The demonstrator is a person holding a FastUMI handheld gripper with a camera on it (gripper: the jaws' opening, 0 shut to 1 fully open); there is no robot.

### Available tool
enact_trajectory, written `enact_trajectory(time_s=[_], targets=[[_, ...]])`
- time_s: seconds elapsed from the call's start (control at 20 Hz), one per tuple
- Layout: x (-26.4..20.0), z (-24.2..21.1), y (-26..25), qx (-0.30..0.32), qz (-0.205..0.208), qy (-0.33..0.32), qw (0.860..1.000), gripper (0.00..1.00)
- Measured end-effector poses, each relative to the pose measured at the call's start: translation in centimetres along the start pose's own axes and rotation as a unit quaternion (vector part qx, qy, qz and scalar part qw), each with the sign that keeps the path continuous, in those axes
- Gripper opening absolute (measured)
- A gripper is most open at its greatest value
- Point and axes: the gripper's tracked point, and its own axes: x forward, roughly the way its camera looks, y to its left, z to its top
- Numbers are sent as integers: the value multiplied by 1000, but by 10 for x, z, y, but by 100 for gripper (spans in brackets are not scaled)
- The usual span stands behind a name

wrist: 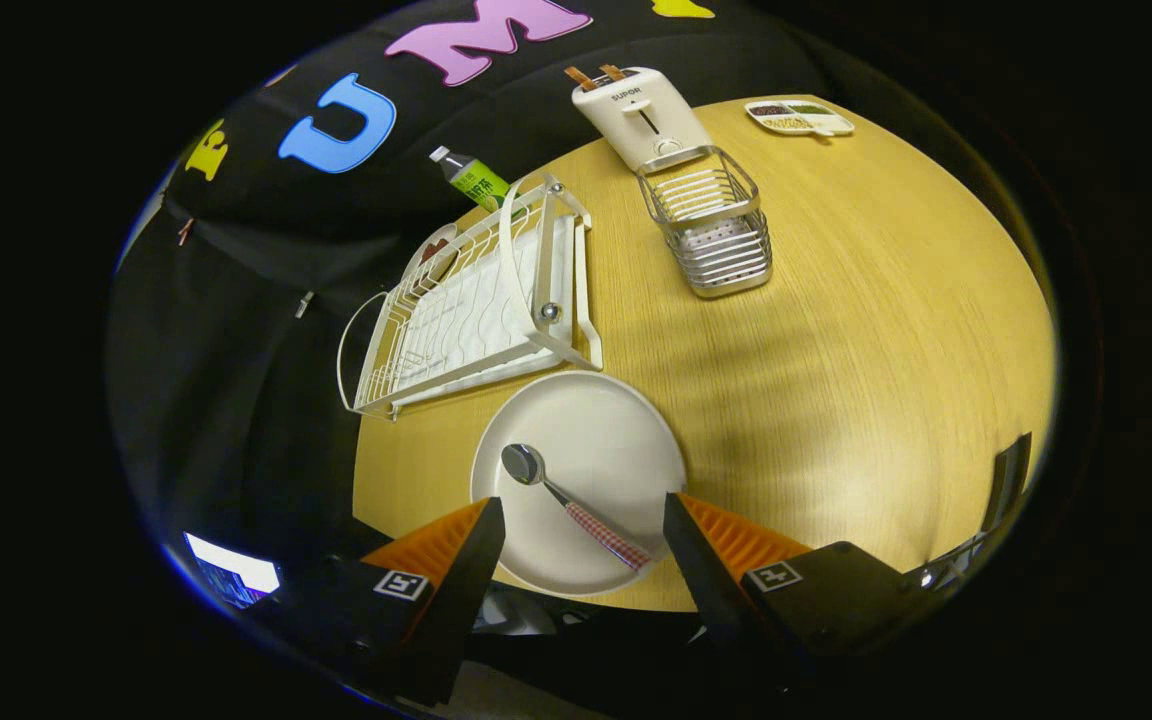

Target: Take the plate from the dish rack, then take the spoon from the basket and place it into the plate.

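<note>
The gripper (584, 515) has its 2 fingers spread wide, grasping nothing. Between them the white plate (616, 440) sits on the table (856, 330), with the spoon (576, 505) lying in it. The dish rack (476, 300) touches the plate's far rim; the basket (714, 222) stands beyond.

I see a cream toaster (642, 118) upper centre, a green-labelled bottle (472, 178) left of it, a small sectioned tray (798, 117) right, on the round wooden table (886, 330).

spoon (570, 501) on plate (626, 440) | dish rack (471, 310) touching plate's far-left rim | basket (714, 220) beyond plate, right of dish rack | gripper (584, 520) fingers apart, flanking plate's near side
</note>
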Motion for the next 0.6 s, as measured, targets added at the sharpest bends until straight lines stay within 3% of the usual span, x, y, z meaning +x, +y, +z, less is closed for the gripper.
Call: enact_trajectory(time_s=[0.3, 0.6], targets=[[-51, 69, 23, -71, -44, -89, 992, 98], [-116, 144, 71, -157, -69, -201, 965, 98]])
